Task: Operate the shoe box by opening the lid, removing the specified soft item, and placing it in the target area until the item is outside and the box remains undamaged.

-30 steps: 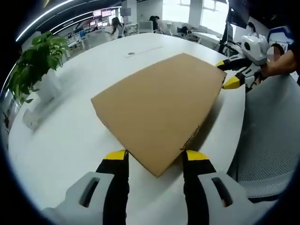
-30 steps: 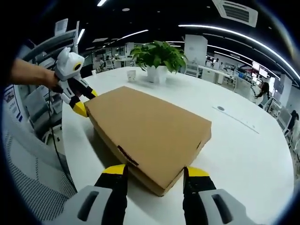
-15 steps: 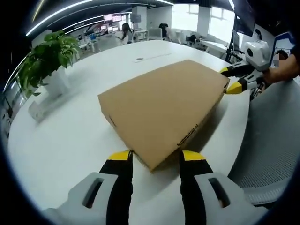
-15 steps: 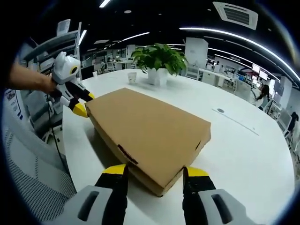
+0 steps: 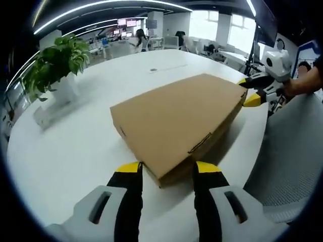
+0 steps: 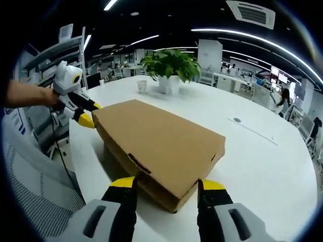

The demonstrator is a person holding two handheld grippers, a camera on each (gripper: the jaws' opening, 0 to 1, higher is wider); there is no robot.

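While the flat brown cardboard shoe box [image 5: 176,121] lies closed on the round white table [image 5: 65,141], each claw sits at one of its corners. Left gripper [image 5: 164,174]: jaws spread, near corner of the box just between the yellow tips; contact not certain. Right gripper [image 6: 165,189]: jaws likewise spread, straddling the opposite corner [image 6: 174,204], which hangs just above the tips.

In the left gripper view the right gripper [image 5: 252,91] appears at the far right corner, yellow tips either side of the box edge, a person's hand [image 5: 298,86] behind it. In the right gripper view the left gripper [image 6: 83,112] shows at the far left corner in the same manner.

Long axis of the box runs diagonally from one claw to the other, roughly along the table edge nearest the grey mesh chair [image 5: 292,166]. Lid is down.

Green potted plant in a white pot [image 6: 170,68] stands on the table beyond the box, well apart from it.

Against half a second ago: box appears slightly farther up both views and a little tilted, near corners lifted off the table; claws hold the same corners, spread unchanged.
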